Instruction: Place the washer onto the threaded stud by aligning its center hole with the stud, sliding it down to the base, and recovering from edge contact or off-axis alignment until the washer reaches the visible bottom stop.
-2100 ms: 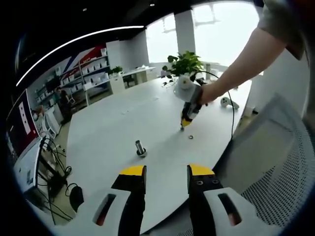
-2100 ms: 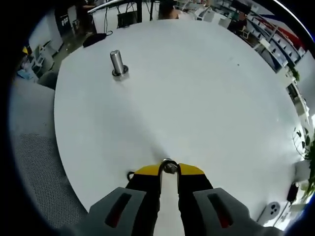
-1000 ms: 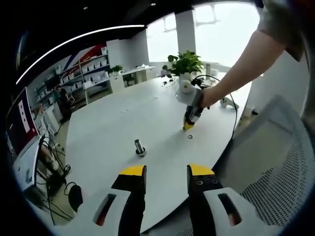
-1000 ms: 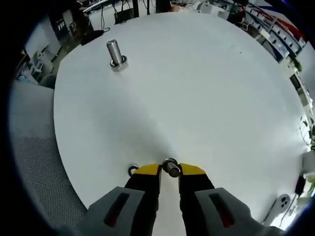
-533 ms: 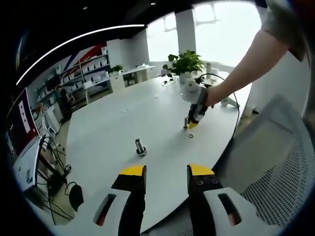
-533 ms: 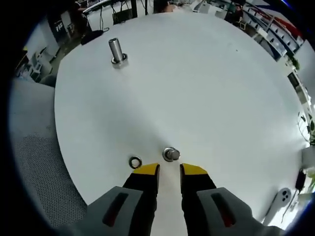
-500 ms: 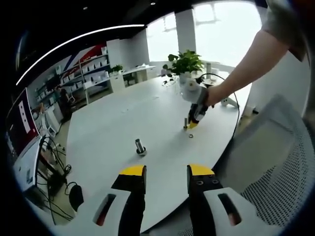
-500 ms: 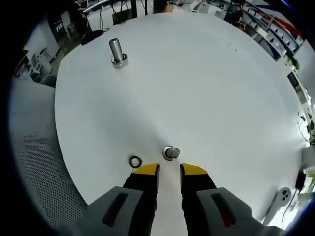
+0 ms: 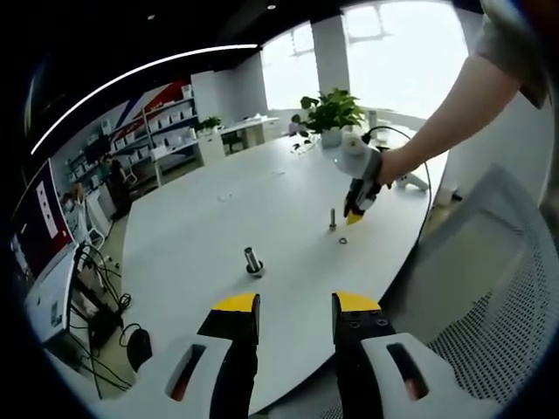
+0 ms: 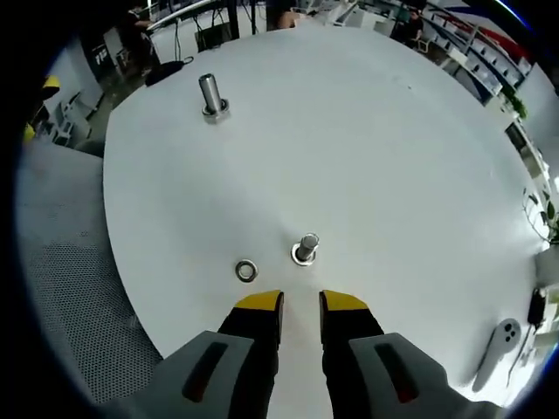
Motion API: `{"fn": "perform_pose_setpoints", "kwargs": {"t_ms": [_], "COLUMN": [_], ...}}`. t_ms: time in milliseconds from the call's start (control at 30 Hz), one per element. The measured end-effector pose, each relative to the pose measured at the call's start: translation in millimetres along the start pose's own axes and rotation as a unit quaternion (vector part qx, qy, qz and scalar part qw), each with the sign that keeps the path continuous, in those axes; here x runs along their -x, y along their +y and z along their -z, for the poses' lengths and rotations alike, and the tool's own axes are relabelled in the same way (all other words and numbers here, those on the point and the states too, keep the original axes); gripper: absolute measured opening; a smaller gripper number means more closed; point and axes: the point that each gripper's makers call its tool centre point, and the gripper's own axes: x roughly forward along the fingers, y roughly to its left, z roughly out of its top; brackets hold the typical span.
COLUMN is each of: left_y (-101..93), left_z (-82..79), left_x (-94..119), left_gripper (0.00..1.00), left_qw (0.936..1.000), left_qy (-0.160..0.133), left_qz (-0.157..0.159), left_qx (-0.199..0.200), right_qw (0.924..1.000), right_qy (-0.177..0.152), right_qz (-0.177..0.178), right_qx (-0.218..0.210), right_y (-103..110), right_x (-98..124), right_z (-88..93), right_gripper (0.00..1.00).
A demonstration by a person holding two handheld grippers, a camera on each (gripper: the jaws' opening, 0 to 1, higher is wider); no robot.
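In the right gripper view, the right gripper [image 10: 300,305] is hovering over the white table [image 10: 376,148] with its yellow-tipped jaws standing apart and gripping nothing. The washer [image 10: 246,271] is lying flat on the table just ahead of the left jaw tip, apart from it and outside the gap between the jaws. The stud [image 10: 305,249] is standing upright on its base just beyond the jaw tips, roughly in line with the gap, and just beside the washer without touching it. A larger steel post [image 10: 211,96] on a round base is standing well apart from both, near the far edge of the table. A white remote [image 10: 493,353] and a dark cable are lying toward the table's right edge.

In the left gripper view, the left gripper [image 9: 295,305] is hanging over the near table edge [image 9: 288,332], its jaws apart and empty. Across the table, a person's hand is holding the right gripper [image 9: 355,216] with its tips pointing down, raised just above the stud [image 9: 333,218] and the washer [image 9: 342,240], which is resting on the surface beside the stud. The post [image 9: 253,261] is standing between the left jaws and that group, well apart from each. A potted plant [image 9: 330,113] is sitting at the far side, and a mesh chair [image 9: 489,297] is standing at the right.
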Motion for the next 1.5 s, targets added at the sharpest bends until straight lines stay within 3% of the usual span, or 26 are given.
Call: {"fn": "perform_pose_setpoints", "kwargs": {"t_ms": [633, 867, 1500], "left_y": [3.6, 4.0, 3.8], "left_z": [1.2, 2.0, 2.1], "left_x": [0.7, 0.9, 0.6], "left_gripper": [0.31, 0.31, 0.31], "left_qw": [1.0, 0.9999, 1.0], "left_qy": [0.003, 0.004, 0.004], "left_qz": [-0.009, -0.01, -0.008], "left_qx": [-0.002, -0.003, 0.001], "right_qw": [0.9995, 0.9983, 0.9984], "right_qy": [-0.005, -0.004, 0.0], "right_qz": [-0.028, -0.037, -0.051], "right_qx": [0.015, 0.045, 0.026], "right_y": [12.9, 24.7, 36.7], "right_x": [-13.7, -19.3, -32.8], "right_z": [-5.3, -8.6, -14.8], "right_gripper": [0.18, 0.18, 0.19]}}
